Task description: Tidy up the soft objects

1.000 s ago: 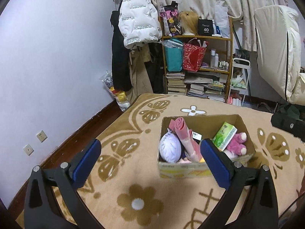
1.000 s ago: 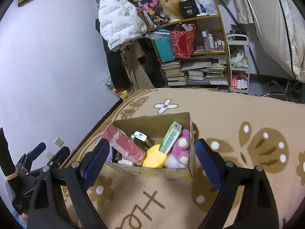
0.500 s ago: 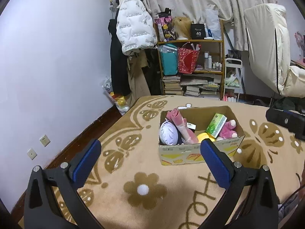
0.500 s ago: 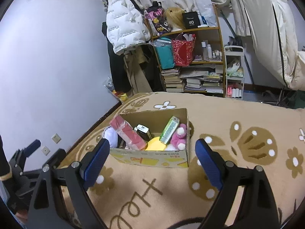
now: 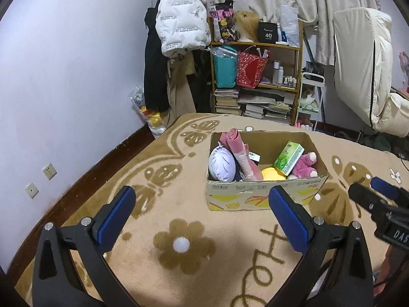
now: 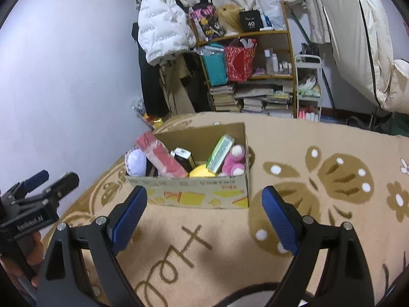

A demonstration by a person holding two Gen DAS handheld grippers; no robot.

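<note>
A tan flowered blanket (image 5: 179,204) is covering the bed, and the cardboard box (image 5: 263,197) of soft things is sitting on it, ahead of both spread, empty grippers: right gripper (image 6: 204,204) facing it squarely, left gripper (image 5: 202,207) slightly off left.
</note>
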